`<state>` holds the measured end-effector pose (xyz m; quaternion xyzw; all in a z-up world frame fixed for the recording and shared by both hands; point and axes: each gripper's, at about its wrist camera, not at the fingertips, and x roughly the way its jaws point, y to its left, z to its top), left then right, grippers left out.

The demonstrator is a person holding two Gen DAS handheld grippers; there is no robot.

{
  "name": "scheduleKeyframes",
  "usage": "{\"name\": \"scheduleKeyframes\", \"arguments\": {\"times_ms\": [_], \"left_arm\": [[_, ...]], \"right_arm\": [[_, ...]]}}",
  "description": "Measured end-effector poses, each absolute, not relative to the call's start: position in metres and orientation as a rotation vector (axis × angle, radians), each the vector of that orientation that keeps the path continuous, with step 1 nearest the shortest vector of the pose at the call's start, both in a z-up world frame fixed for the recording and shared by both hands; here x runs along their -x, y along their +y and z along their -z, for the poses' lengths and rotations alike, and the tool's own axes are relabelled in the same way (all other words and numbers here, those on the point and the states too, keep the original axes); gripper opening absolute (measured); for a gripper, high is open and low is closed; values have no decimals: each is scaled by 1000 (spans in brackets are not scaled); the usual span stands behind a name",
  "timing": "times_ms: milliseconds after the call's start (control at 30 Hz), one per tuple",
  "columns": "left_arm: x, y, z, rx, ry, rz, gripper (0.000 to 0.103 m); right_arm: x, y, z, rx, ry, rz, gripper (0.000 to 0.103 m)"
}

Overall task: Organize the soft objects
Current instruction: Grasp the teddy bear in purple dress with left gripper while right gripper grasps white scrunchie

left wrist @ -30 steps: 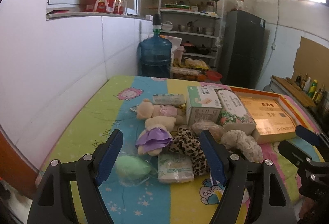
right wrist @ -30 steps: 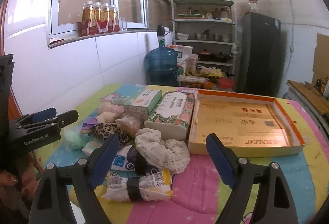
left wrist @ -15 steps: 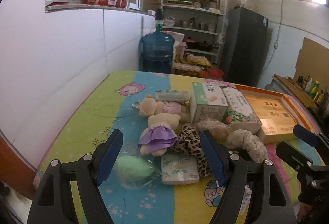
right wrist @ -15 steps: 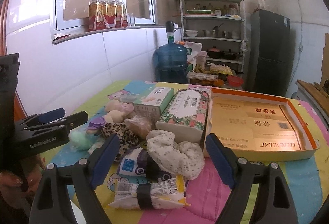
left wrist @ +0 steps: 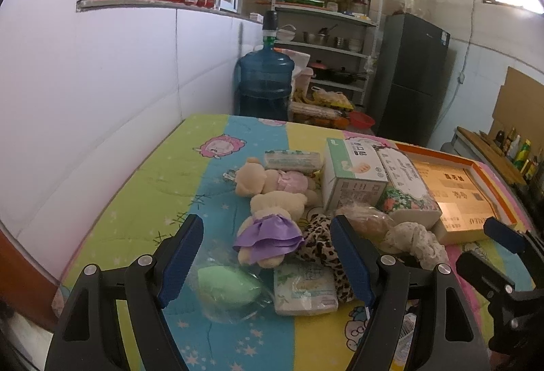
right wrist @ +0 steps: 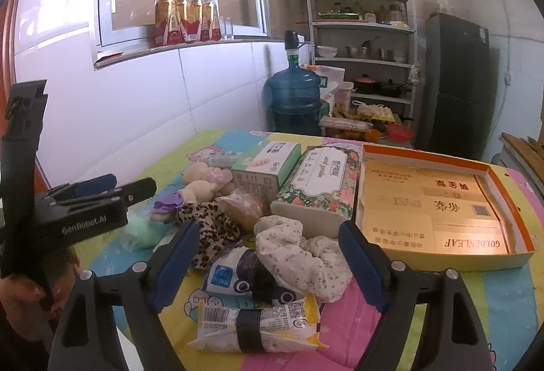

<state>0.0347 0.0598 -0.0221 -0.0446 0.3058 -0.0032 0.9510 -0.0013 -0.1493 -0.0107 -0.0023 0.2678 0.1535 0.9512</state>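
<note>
Seemingly nearest, the right gripper, wide open and empty like the left gripper, has the scrunchie at 12 o'clock, box at 2.

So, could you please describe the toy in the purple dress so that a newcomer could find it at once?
Start at the orange-rimmed tray on the table, then go across the pile past the green-and-white box. The doll in the purple dress lies just beyond the green sponge; its neighbouring plush wears pink.
</note>
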Motion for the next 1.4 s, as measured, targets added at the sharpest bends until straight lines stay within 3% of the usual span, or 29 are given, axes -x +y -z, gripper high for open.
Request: {"name": "scheduleKeyframes", "arguments": {"times_ms": [333, 567, 833, 867, 967, 1200, 1400], "left_arm": [[-47, 61, 37, 100, 657, 16, 79], [-64, 68, 47, 105, 698, 46, 79], [-99, 69, 60, 108, 781, 87, 78], [-105, 68, 65, 114, 800, 92, 76], [-115, 72, 78, 164, 847, 107, 56], [-112, 85, 85, 277, 813, 142, 38], [-104, 85, 78, 257, 769, 131, 32]], "right_arm": [[-13, -151, 37, 26, 623, -339, 79], [-32, -148, 49, 46, 678, -348, 60], [-49, -150, 61, 7, 723, -382, 22], [-50, -153, 61, -16, 725, -389, 18], [-52, -160, 61, -67, 734, -405, 14], [-53, -166, 60, -99, 737, -426, 13], [-46, -168, 53, -112, 715, -432, 13]]}}
